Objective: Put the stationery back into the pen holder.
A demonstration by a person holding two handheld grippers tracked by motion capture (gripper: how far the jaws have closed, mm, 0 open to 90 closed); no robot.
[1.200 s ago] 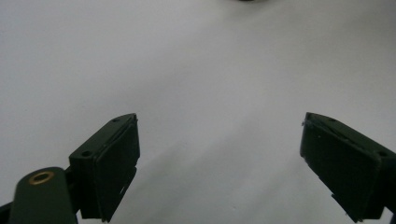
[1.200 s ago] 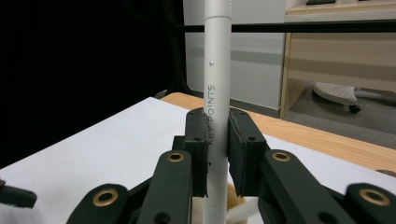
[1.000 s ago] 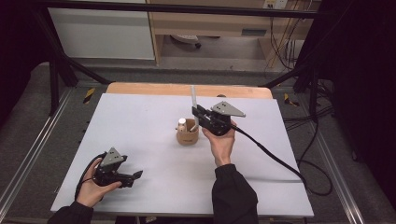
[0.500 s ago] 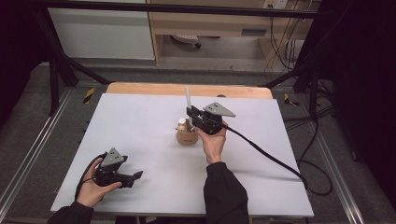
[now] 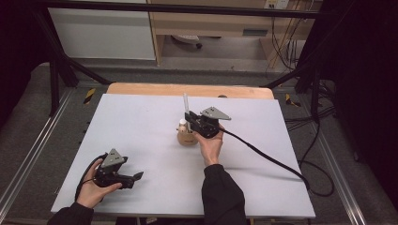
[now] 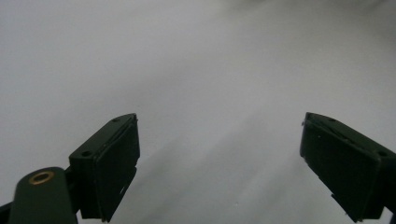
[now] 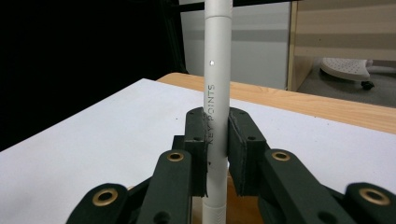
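The left gripper (image 5: 137, 176) lies on the table's white sheet (image 5: 141, 126) well nearer the person than the small tan wooden holder (image 5: 187, 137) and off to its left. In the left gripper view its two black jaws stand wide apart with nothing but bare sheet between them. It has no part in this step and is best kept resting there.

The right gripper (image 7: 217, 140) is clamped on a slim white plastic pen with grey lettering (image 7: 217, 84), pads pressing its barrel from both sides below the middle. The pen stands upright, its upper length rising clear of the jaws. In the high view the right gripper sits just beside the holder, on its right, and the pen (image 5: 185, 101) stands above the holder's far edge. A short white-capped item (image 5: 181, 123) already stands in the holder.

The step looks like lowering the pen into the holder. To do it well, keep the barrel vertical and line its lower tip over the free part of the opening, away from the white-capped item. Sink slowly so the light holder is not tipped or pushed. Release only once the tip rests inside, since a pen let go high could topple out.

Beyond the holder lies the table's bare wooden edge (image 5: 187, 89).
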